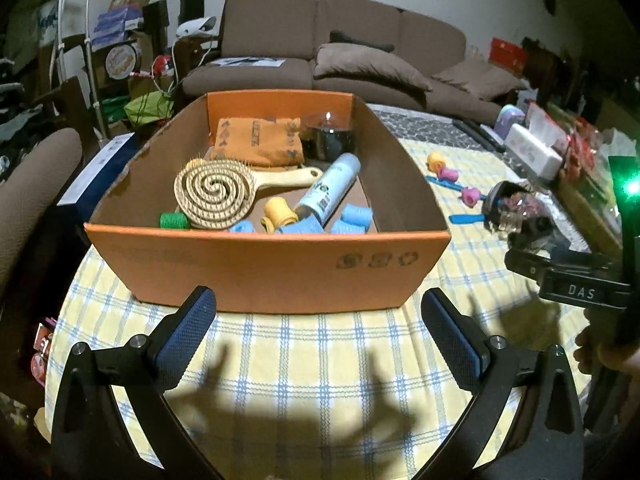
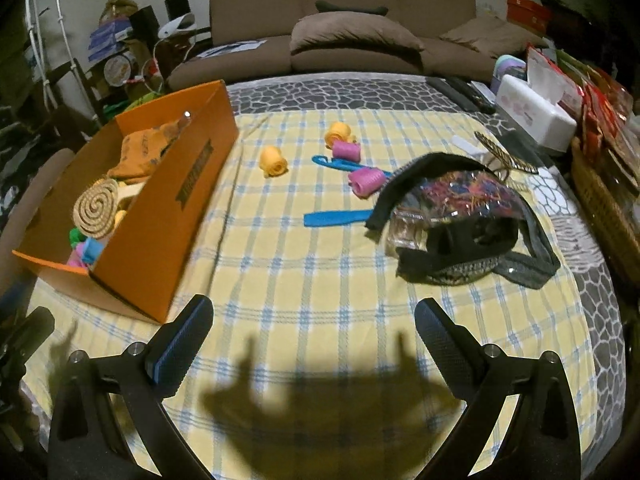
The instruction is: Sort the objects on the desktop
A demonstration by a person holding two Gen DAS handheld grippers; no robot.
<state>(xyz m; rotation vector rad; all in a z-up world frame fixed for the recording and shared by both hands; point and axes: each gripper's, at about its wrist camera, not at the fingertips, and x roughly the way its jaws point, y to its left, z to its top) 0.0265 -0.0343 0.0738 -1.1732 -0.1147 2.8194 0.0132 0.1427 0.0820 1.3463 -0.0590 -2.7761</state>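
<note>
Yellow checked cloth (image 2: 320, 280) covers the worktop, with a brown sofa (image 2: 344, 20) far behind it. Nearest, the left tongs (image 1: 319, 312) and the right tongs (image 2: 314, 320) are both wide open and hold nothing. Just past the left tongs sits an orange cardboard box (image 1: 264, 268). Inside the box lie a round spiral hairbrush (image 1: 214, 194), a white spray bottle (image 1: 330, 186) and blue foam rollers (image 1: 354, 216). Right of the box, on the cloth, lie a flat blue comb (image 2: 338, 216), pink foam rollers (image 2: 366, 182), yellow foam rollers (image 2: 273, 161) and a black pouch of tiny coloured bands (image 2: 460, 208).
</note>
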